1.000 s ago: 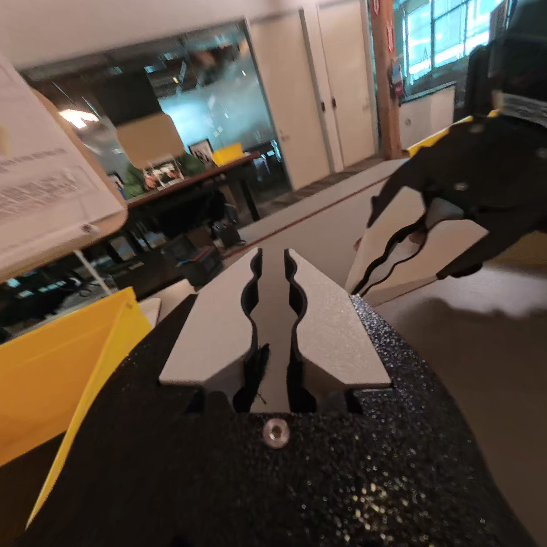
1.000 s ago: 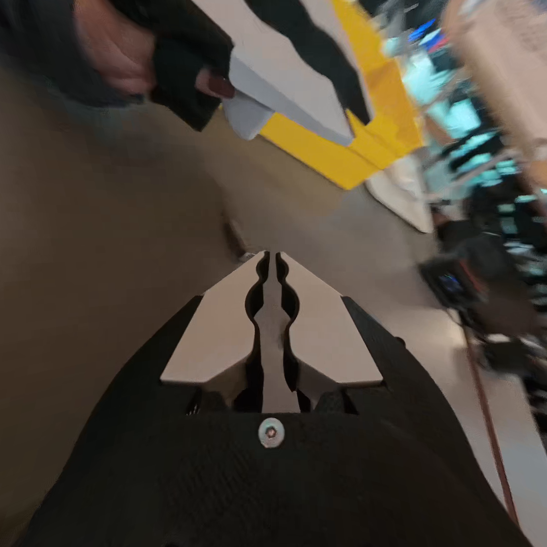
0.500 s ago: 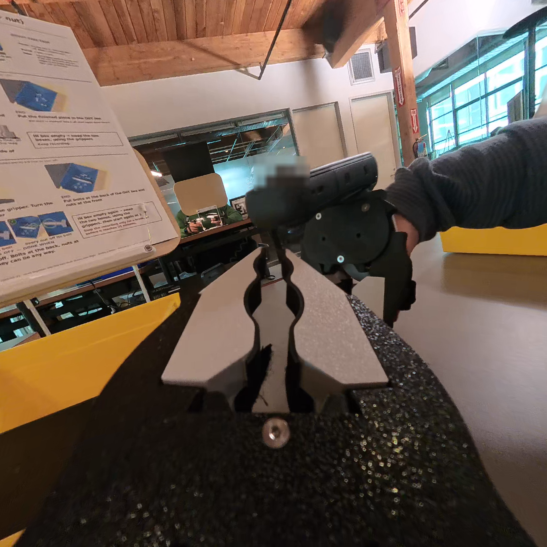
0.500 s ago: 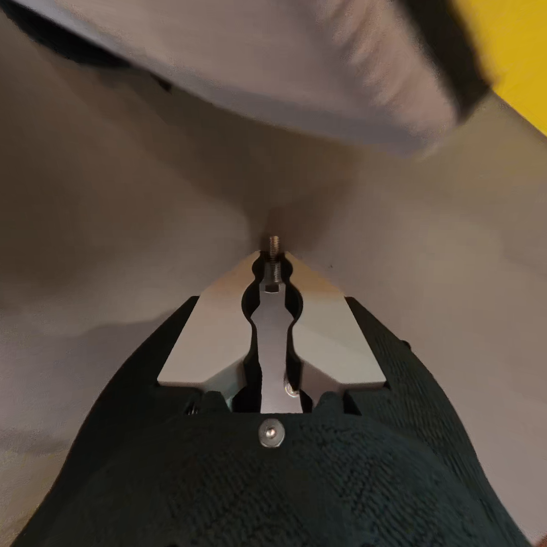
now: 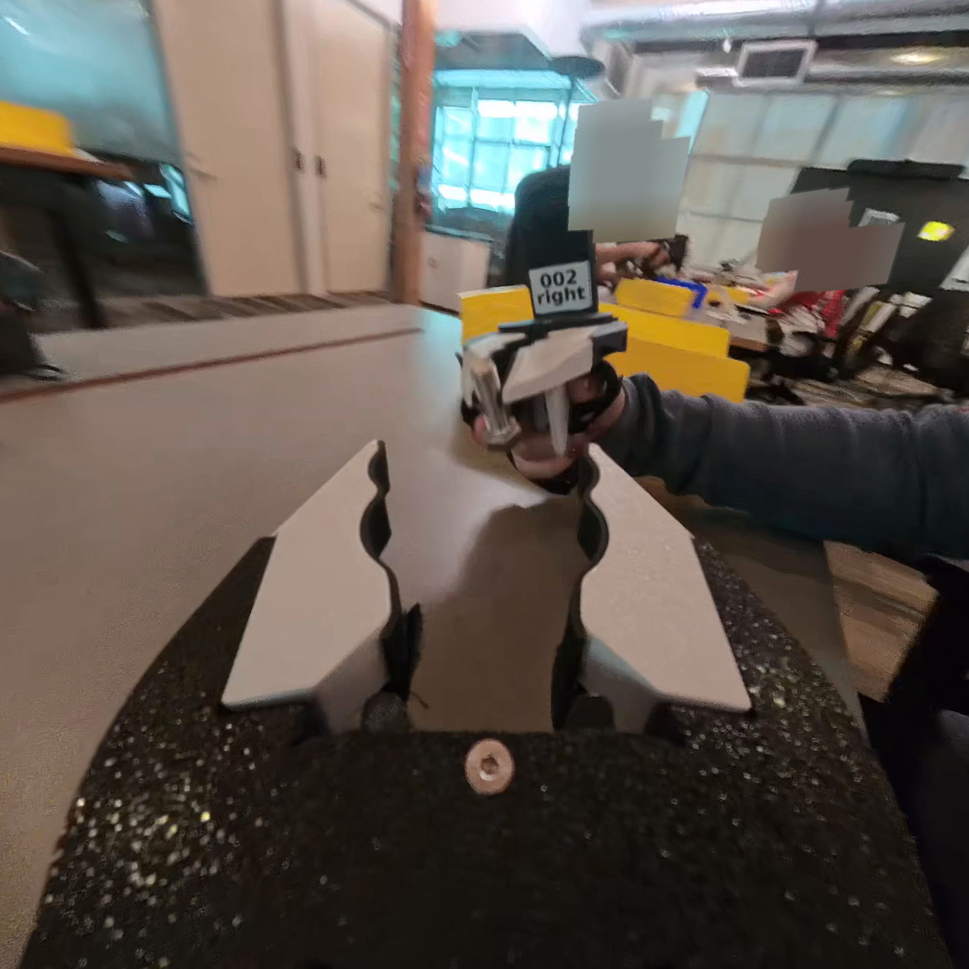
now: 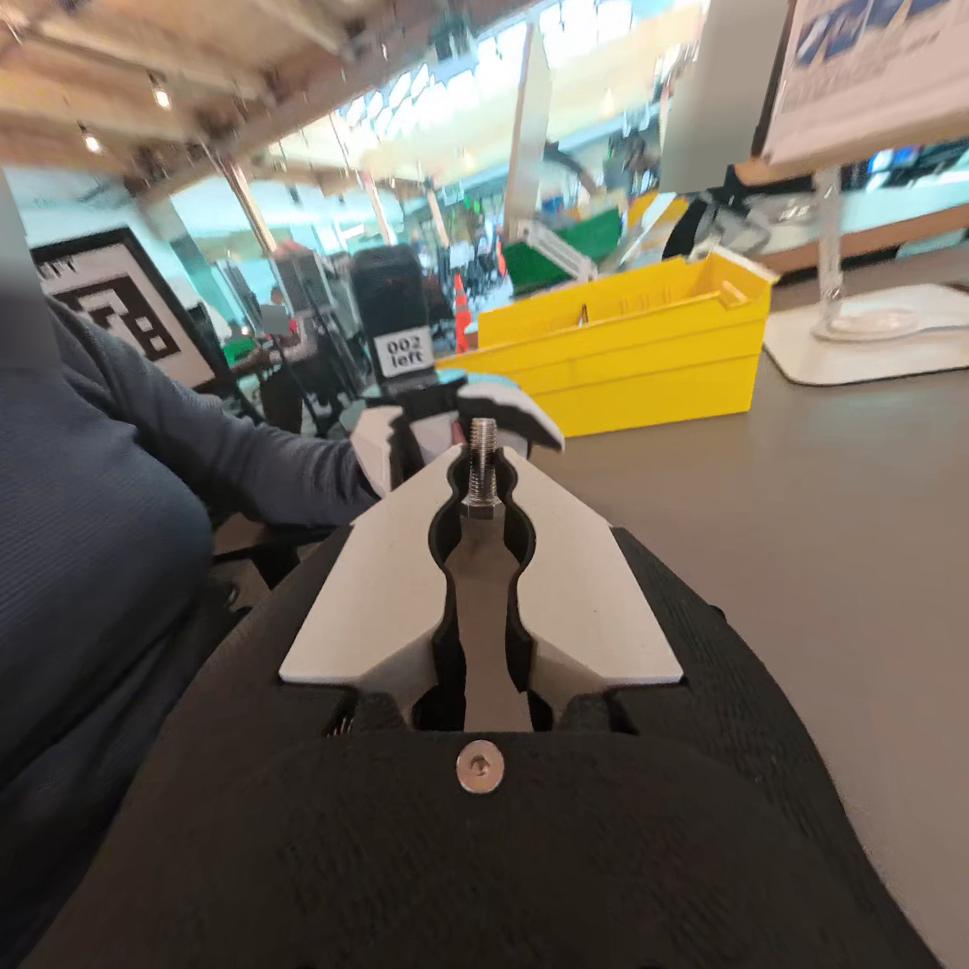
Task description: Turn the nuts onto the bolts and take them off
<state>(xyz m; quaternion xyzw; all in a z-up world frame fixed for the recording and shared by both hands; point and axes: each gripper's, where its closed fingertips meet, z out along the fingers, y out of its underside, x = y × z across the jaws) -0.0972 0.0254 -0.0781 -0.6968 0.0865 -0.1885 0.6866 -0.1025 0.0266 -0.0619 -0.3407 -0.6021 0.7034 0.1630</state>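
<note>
My right gripper [image 6: 481, 457] is shut on a steel bolt [image 6: 482, 472]. The bolt's threaded end sticks out past the fingertips and its hex head sits between the fingers. In the left wrist view the right gripper [image 5: 490, 388] shows ahead, with the bolt [image 5: 493, 404] hanging head down. My left gripper [image 5: 485, 456] is open and empty, jaws wide apart, above the grey table [image 5: 183, 472]. In the right wrist view the left gripper [image 6: 451, 419] is just behind the bolt tip. No nut shows.
A yellow bin [image 6: 629, 356] stands on the table [image 6: 786, 524] to the right of the grippers. A clear stand with an instruction sheet [image 6: 865, 78] is on a white base [image 6: 865, 351] at the far right. More yellow bins [image 5: 676, 346] stand behind the right gripper. People sit in the background. My two grippers' fingertips are within a few centimetres of each other.
My left gripper has opened wide and swung to face the right gripper. My right gripper has lifted from the table with the bolt and turned level, pointing it at the left gripper.
</note>
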